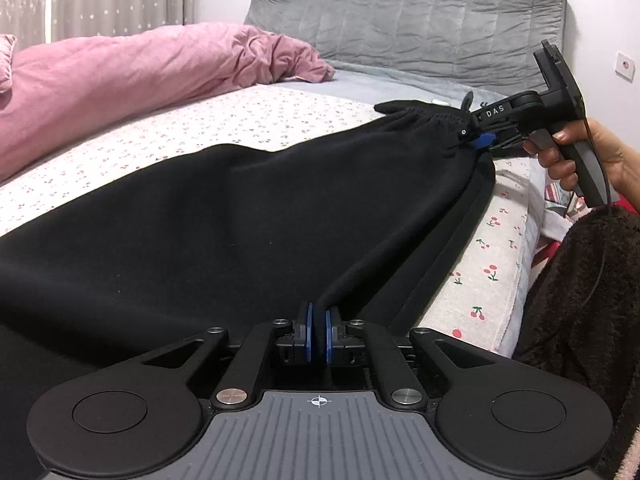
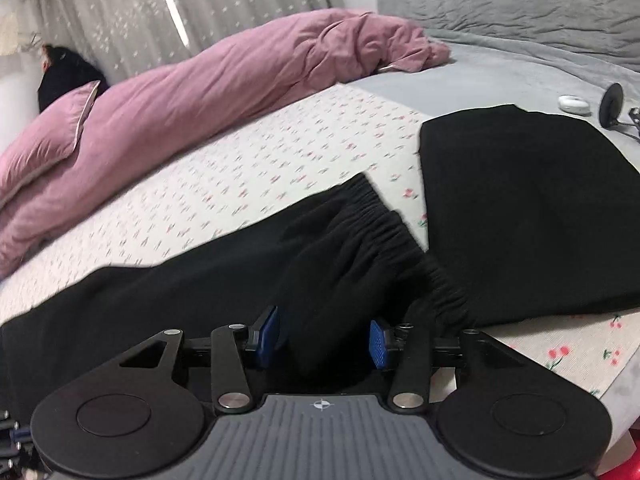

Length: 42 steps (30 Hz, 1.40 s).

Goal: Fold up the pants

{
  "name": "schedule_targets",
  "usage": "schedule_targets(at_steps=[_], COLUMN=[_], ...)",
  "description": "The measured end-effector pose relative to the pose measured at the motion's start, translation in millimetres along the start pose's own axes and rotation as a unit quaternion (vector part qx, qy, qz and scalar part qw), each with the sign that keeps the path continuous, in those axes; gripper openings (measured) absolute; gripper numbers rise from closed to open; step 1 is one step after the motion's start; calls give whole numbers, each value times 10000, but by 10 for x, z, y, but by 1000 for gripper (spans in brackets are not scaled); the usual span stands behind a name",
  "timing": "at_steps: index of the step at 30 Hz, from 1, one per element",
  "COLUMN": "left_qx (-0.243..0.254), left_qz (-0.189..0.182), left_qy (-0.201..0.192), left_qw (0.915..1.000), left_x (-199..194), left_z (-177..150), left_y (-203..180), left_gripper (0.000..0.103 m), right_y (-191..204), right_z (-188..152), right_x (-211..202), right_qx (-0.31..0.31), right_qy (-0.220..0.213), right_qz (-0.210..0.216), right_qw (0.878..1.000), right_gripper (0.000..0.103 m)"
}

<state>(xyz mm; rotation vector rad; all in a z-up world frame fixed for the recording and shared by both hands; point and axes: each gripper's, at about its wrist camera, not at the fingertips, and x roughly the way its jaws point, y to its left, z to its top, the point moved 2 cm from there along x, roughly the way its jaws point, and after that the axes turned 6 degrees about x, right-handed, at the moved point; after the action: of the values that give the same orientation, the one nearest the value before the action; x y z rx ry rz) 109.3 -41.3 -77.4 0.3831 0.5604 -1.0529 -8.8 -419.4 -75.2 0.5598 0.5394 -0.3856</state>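
Black pants [image 1: 280, 216] lie stretched across the cherry-print sheet [image 1: 256, 120], waistband at the far right. At the bottom of the left wrist view, my left gripper [image 1: 318, 336] is shut, its blue pads pinching a fold of the pants' near edge. A hand holds my right gripper [image 1: 474, 136] at the gathered waistband [image 1: 436, 118]. In the right wrist view the right gripper [image 2: 324, 340] stands open. The elastic waistband [image 2: 384, 236] bunches between the blue pads [image 2: 378, 344] without being pressed.
A second black garment [image 2: 520, 208] lies flat just right of the waistband. A pink duvet [image 2: 200, 92] runs along the far side, with a grey headboard [image 1: 420, 20] behind it. A white case [image 2: 574, 104] and a round black stand [image 2: 612, 110] sit on the grey blanket. The bed edge [image 1: 520, 280] drops off beside a dark fuzzy sleeve [image 1: 580, 300].
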Motion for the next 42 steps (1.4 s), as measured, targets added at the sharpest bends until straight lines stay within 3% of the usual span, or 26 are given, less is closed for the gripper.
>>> schedule_targets(at_steps=[8,10,12,15,21,24,28,31,33,35,38,40,42], left_qx=[-149,-274,-401,-457,-424,-312,-142,50,87,81,-112,-85,-74], left_qz=[195,217,270,476,727,705,484,407,381,403,336,322,316], left_qy=[-84,-67,-51,-101,-511,-639,-352,67,237,212,157,151,176], left_qw=[9997,9994,9988,9978,9951,9950,9981,9991,9990,9989,9992,9993,9993], left_x=[28,37,38,14,-257,-438,-448,-267,-141,-82,-99,-117,-121], left_z=[0,15,43,114,292,330,212,39,-34,-66,-64,-87,-80], left_y=[10,28,53,63,102,98,28,-46,-69,-75,-31,-48,-54], left_gripper=[10,10,9,5,3,3,3,3,3,3,3,3,3], right_y=[-199,-191,-160,-76,64,-1,-207,-475,-499,-490,-474,-508,-539], right_z=[79,92,117,184,262,154,-77,-42,-51,-35,-25,-4,-5], right_x=[114,132,138,77,-288,-394,-278,-192,-143,-165,-244,-253,-194], right_qx=[263,182,16,-159,-401,-455,-232,481,478,434,359,457,530], right_qy=[-140,-170,-233,-374,-839,-784,-264,-44,149,112,-111,-148,-92], right_qz=[120,75,39,79,475,614,566,914,859,939,888,826,538], right_qw=[9995,9997,9997,9991,9945,9940,9978,9946,9950,9946,9953,9954,9971], right_gripper=[43,37,11,9,8,8,9,10,16,20,35,34,22])
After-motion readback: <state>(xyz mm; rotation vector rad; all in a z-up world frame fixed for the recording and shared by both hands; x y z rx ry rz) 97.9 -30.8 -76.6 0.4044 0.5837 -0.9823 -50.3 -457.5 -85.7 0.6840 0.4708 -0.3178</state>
